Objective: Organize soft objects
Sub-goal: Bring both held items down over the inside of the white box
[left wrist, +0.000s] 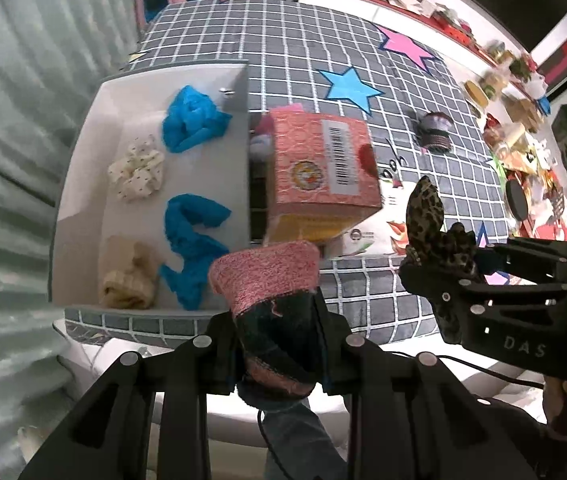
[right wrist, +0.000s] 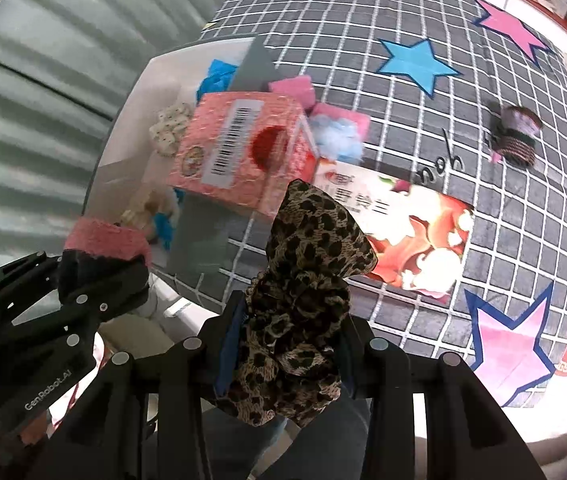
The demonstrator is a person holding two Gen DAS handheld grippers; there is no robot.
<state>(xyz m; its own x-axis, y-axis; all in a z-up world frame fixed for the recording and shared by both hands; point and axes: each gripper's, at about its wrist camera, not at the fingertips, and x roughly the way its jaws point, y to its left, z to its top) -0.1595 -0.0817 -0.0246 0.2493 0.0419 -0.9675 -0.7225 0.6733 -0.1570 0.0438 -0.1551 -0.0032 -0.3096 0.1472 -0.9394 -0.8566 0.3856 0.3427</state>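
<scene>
My left gripper (left wrist: pixel 279 344) is shut on a pink and dark sock (left wrist: pixel 271 280), held above the table's near edge beside a grey bin (left wrist: pixel 83 160). The bin holds two blue cloths (left wrist: pixel 193 120), a white dotted scrunchie (left wrist: pixel 136 174) and a cream scrunchie (left wrist: pixel 127 280). My right gripper (right wrist: pixel 289 344) is shut on a leopard-print scrunchie (right wrist: pixel 307 272), held to the right of the left gripper (right wrist: pixel 95 280). The right gripper also shows in the left wrist view (left wrist: pixel 443 272). A dark rolled sock (left wrist: pixel 435 132) lies on the checked cloth at the right.
A pink box (left wrist: pixel 323 160) stands against the bin's right wall, on a flat red and white packet (right wrist: pixel 415 236). Pink sponges (right wrist: pixel 295 90) and a pale blue fluffy item (right wrist: pixel 339 136) lie behind the box. Cluttered shelves (left wrist: pixel 503 92) run along the far right.
</scene>
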